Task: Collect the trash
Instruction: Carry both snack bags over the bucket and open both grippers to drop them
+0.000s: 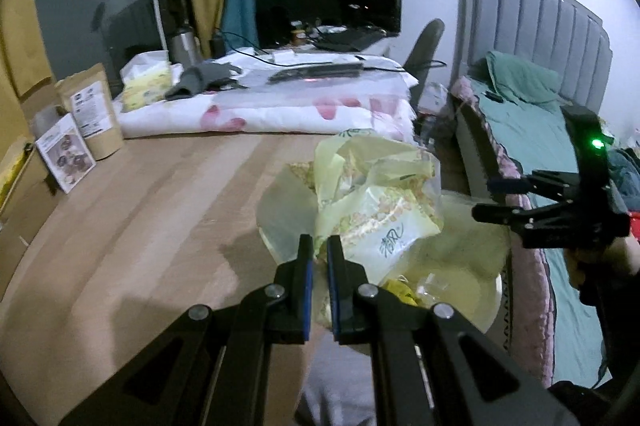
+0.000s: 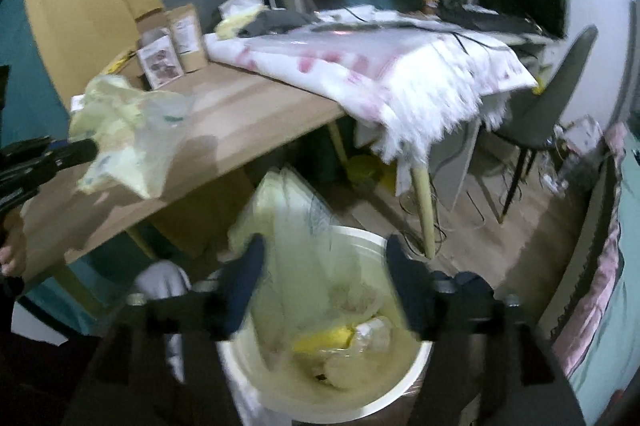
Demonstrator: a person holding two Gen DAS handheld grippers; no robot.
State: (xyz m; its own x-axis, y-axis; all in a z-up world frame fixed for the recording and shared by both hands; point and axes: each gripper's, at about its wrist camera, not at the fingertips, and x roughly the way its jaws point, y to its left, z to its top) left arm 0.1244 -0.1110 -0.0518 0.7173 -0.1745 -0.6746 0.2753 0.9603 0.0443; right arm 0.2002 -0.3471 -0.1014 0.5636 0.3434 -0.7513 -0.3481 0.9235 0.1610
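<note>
1. Step in hand: carrying trash to the bin. The left gripper is clenched on a crumpled yellow-green plastic wrapper, held in the air over the near edge of the wooden table, just short of the bin.
2. The bin stands on the floor beside the table, cream rim, lined with a pale yellow bag; wrappers and a yellow scrap already lie inside. In the left wrist view the bin rim shows just below and beyond the wrapper.
3. The right gripper is released, jaws standing wide, nothing pressed between them (the liner's raised flap shows through the gap, whether touched I cannot tell). It hangs directly over the bin mouth.
4. Pose: both tools point steeply downward. The left comes in from the table side, seen at the left edge of the right wrist view with the wrapper bunched at its tip. The right sits to the bin's bed side, green lamp lit, a hand gripping its handle.
5. Next move, as I judge it: bring the wrapper fully over the bin opening, then release. The wrapper is light and bulky, so it may catch on the upright liner flap or the rim; the right tool could hold the liner aside.
</note>
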